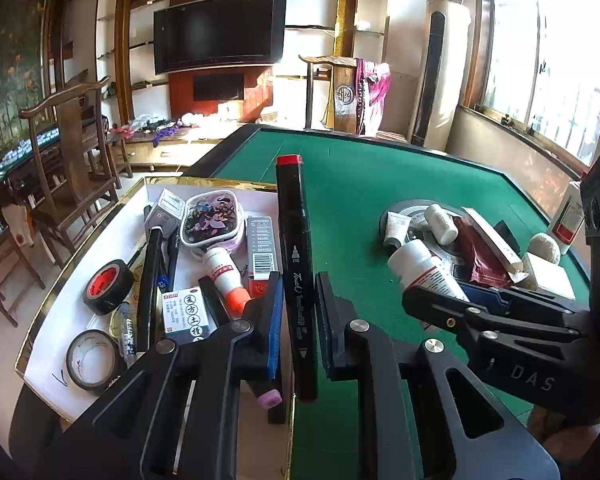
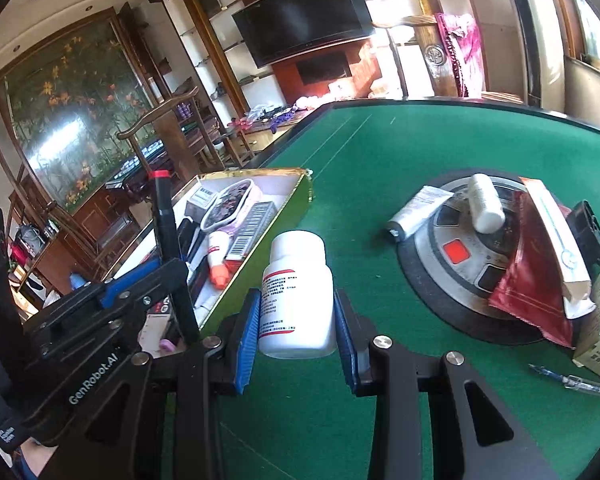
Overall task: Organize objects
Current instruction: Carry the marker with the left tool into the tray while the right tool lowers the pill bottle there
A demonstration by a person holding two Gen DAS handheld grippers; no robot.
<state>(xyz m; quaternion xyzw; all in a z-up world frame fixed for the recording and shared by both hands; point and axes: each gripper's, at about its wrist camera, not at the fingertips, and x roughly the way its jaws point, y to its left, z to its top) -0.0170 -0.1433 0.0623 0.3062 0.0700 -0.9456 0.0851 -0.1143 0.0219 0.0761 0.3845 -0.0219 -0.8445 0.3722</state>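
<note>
My left gripper (image 1: 298, 304) is shut on a black marker with a red cap (image 1: 296, 264), held above the right edge of the white gold-rimmed box (image 1: 60, 280). The marker also shows in the right wrist view (image 2: 170, 240). My right gripper (image 2: 296, 320) is shut on a white medicine bottle (image 2: 298, 292) above the green felt; the bottle shows in the left wrist view (image 1: 424, 272). The box holds tape rolls (image 1: 108, 286), pens, a glue tube (image 1: 226, 276), a small medicine box (image 1: 186, 312) and a patterned case (image 1: 214, 220).
A round grey hub (image 2: 456, 256) in the table middle carries a white tube (image 2: 414, 210), a small white bottle (image 2: 486, 202), a red pouch (image 2: 536, 288) and a long carton (image 2: 556, 232). A blue pen (image 2: 572, 380) lies on the green felt (image 2: 380, 160). Wooden chairs (image 1: 68, 168) stand left.
</note>
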